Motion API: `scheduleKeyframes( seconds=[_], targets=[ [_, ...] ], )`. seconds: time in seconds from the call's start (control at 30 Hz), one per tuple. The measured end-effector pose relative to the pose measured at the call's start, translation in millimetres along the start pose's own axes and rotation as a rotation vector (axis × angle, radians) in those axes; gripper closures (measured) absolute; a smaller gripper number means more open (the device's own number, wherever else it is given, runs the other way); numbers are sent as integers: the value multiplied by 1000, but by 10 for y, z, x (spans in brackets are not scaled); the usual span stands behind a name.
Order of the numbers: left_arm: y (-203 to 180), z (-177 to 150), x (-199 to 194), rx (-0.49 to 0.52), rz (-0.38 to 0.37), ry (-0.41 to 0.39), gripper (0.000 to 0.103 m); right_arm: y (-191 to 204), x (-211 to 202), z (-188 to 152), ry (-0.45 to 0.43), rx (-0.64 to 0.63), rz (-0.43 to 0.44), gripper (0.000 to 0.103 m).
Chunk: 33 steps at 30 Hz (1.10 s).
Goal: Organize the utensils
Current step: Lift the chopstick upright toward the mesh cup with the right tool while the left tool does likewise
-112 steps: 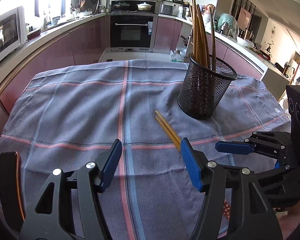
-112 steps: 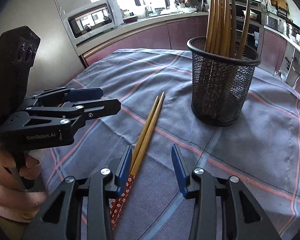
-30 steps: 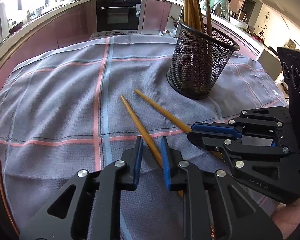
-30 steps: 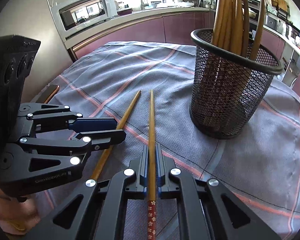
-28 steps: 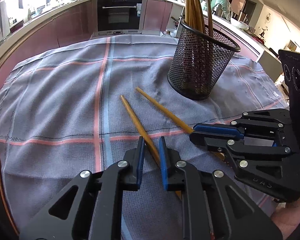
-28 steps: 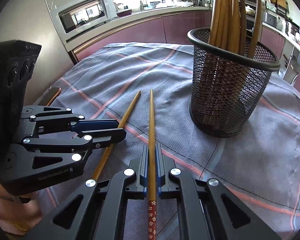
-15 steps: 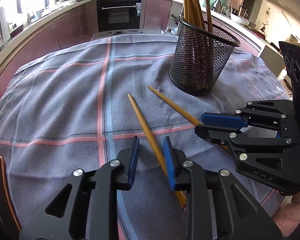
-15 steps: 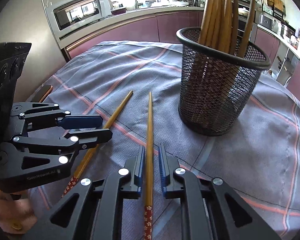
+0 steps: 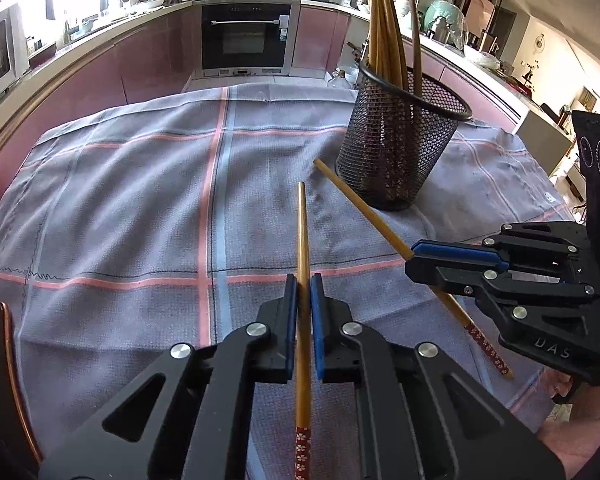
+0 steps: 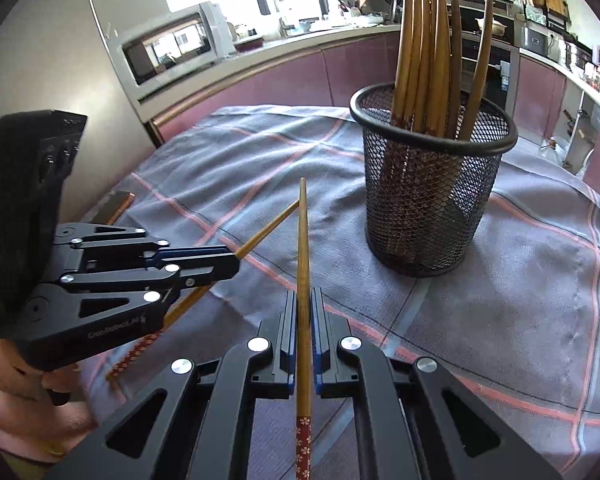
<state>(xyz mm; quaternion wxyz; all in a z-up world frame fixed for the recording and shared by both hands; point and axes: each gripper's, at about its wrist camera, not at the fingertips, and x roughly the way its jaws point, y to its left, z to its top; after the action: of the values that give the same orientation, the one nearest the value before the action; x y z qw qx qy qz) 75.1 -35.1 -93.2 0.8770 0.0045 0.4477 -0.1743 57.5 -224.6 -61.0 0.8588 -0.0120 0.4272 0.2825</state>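
Each claw clamps one chopstick: the left gripper pinches its chopstick, the right gripper pinches the other chopstick. Ahead to the right stands the mesh holder, already holding several; these two remain to be dropped in

Your left gripper angled downward, blue pads clamped tight on a chopstick, your right gripper beside it, likewise pinching its own chopstick
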Motion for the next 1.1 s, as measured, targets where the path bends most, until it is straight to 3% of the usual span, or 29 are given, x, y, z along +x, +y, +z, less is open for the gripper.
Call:
scheduleKeyframes(
  seconds=[0.47,1.1],
  targets=[
    [-83,79,-374,9,-85,-72,95,-73,-411,5,-126,58,68,98],
    [-122,113,-606,10,-143,-121,96,-98,-610,23,-191,71,69,98]
  ],
)
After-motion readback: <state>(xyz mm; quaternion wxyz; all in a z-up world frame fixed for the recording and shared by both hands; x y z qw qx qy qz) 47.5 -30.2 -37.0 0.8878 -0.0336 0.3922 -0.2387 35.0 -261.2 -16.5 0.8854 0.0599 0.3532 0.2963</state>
